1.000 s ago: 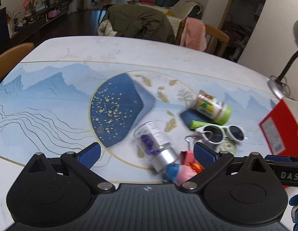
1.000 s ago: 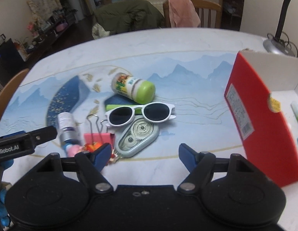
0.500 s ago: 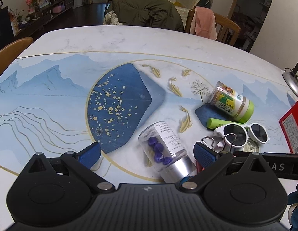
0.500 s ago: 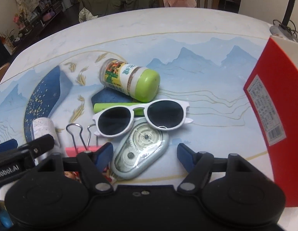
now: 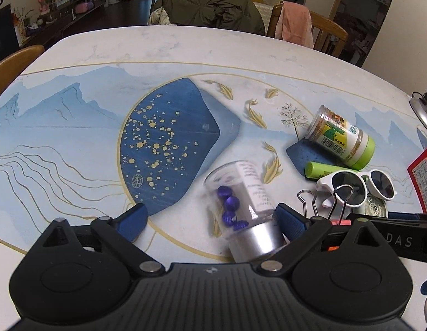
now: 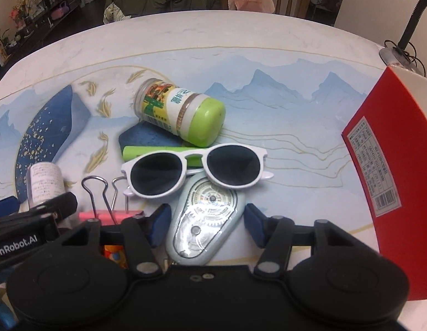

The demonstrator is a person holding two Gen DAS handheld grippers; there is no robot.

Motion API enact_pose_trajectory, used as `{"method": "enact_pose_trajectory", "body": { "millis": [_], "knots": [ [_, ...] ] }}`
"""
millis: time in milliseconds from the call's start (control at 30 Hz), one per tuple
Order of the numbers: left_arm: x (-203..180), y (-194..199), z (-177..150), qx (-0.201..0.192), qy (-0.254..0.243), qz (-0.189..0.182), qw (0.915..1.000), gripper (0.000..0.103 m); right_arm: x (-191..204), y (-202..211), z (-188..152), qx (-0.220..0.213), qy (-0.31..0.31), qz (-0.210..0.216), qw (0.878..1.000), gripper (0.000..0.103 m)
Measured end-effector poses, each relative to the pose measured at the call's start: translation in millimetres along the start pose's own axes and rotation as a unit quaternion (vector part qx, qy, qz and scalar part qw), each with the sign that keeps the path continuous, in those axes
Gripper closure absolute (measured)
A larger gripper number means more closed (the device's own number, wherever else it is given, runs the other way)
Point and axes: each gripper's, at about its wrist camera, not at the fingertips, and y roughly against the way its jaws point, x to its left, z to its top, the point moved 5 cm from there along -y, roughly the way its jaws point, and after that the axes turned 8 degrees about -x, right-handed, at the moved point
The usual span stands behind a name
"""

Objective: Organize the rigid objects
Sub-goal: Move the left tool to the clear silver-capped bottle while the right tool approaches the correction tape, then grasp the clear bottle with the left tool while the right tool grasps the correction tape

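Black "GenRobot.AI" left gripper (image 5: 210, 222) and right gripper (image 6: 203, 224) both spread wide, empty-handed

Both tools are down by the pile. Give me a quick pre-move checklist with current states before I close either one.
1. Right tool open around the correction tape dispenser: ok, one blue pad on each side of it.
2. Dispenser free to lift: not ok, the white sunglasses overlap its top edge.
3. Left tool open: ok.
4. Clear bottle with purple pieces centred in the left tool: not ok, it lies against the right-hand pad, far from the other.
5. Tools clear of each other: cannot tell, the right tool's body sits close beside the left tool's right-hand pad.
6. Red box ready to receive: cannot tell, its inside is out of view.
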Motion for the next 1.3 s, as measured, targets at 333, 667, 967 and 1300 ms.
{"method": "enact_pose_trajectory", "body": {
  "millis": [333,667,967,1300],
  "knots": [
    [4,10,0,-0.006,0.0,-0.012,0.9999,0.054,-8,9,-11,0.003,0.002,0.0,1.0,0.046],
    [7,27,-5,-0.012,0.009,-0.024,0.9996,0.061,-31,29,-29,0.001,-0.019,-0.006,1.0,0.047],
    [2,59,-5,-0.013,0.011,-0.043,0.9989,0.061,-43,64,-36,-0.018,-0.036,0.013,0.999,0.047],
    [-26,110,5,-0.02,0.004,-0.083,0.9963,0.061,-45,119,-30,-0.057,-0.032,0.05,0.997,0.047]
  ]
}}
